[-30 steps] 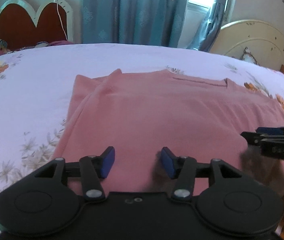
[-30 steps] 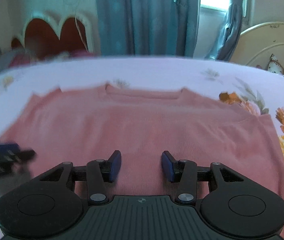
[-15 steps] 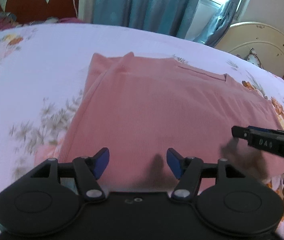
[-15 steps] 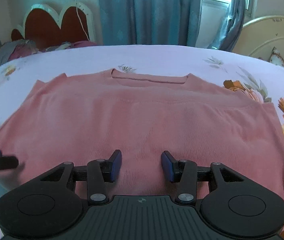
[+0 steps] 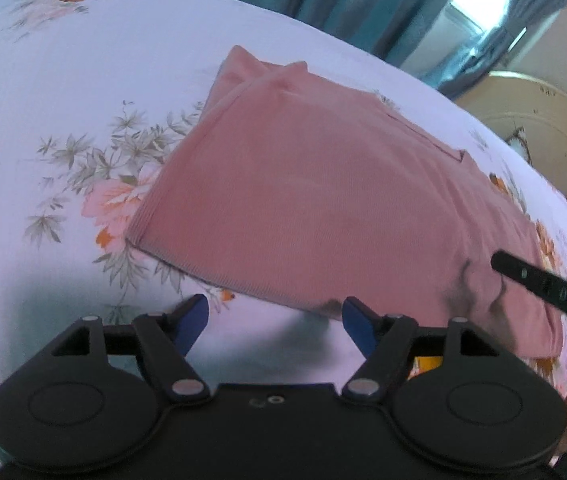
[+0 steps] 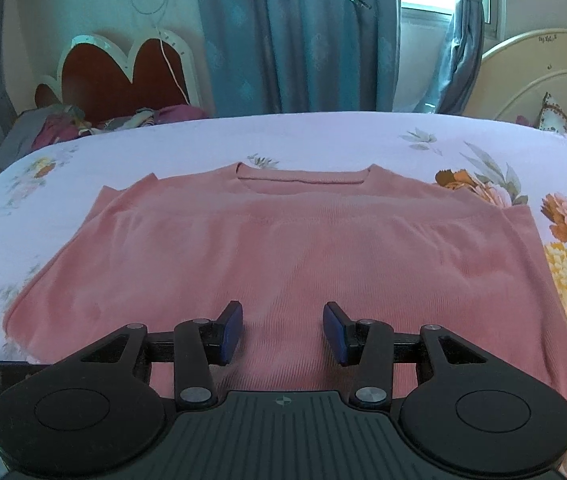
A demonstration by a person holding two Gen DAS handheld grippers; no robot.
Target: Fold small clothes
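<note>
A pink knit top (image 6: 283, 248) lies flat on the floral bedsheet, neckline at the far side, sleeves folded in. In the left wrist view the same pink top (image 5: 323, 200) runs diagonally, its ribbed hem corner just beyond my left gripper (image 5: 273, 318). That gripper's jaws are opening, with only bedsheet and the hem's edge between them, and nothing is held. My right gripper (image 6: 281, 330) hovers over the near hem, jaws apart with nothing gripped. The right gripper's finger (image 5: 543, 284) shows at the right edge of the left wrist view, over the cloth.
The white floral bedsheet (image 5: 63, 120) spreads around the top. A red heart-shaped headboard (image 6: 123, 76) and a heap of clothes (image 6: 83, 124) stand at the far left. Blue curtains (image 6: 295, 32) hang behind, and a cream headboard (image 6: 543, 76) stands at the right.
My left gripper has drawn back off the top and swung left, its jaws spreading wider; the hem corner now lies in front of it. The right gripper has risen slightly over the hem.
</note>
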